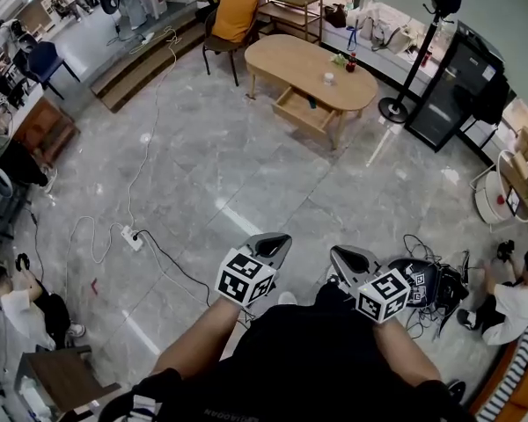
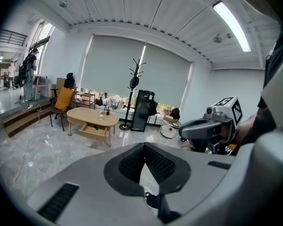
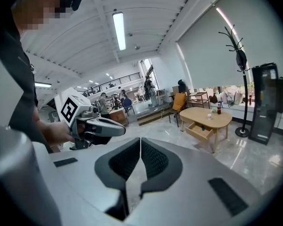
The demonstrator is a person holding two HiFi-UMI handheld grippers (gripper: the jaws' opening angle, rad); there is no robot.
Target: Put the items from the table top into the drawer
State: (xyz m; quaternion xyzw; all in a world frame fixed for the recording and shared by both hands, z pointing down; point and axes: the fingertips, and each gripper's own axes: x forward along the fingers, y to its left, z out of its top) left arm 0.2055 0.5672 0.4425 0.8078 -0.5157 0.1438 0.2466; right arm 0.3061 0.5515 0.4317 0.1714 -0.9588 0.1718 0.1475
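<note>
Close to our body we hold the left gripper (image 1: 278, 239) and the right gripper (image 1: 341, 255) side by side, low over the floor (image 1: 246, 174). Each has its jaws pressed together at the tips, with nothing between them. Well apart from us, across the grey floor, stands the table (image 1: 282, 55), an oval of light wood. Its drawer (image 1: 297, 120) is pulled out beneath the top, with a small teal thing (image 1: 311, 104) inside. Toward the top's right end stand a red bottle (image 1: 351, 61), a white cup (image 1: 329, 78) and a green thing (image 1: 339, 58).
</note>
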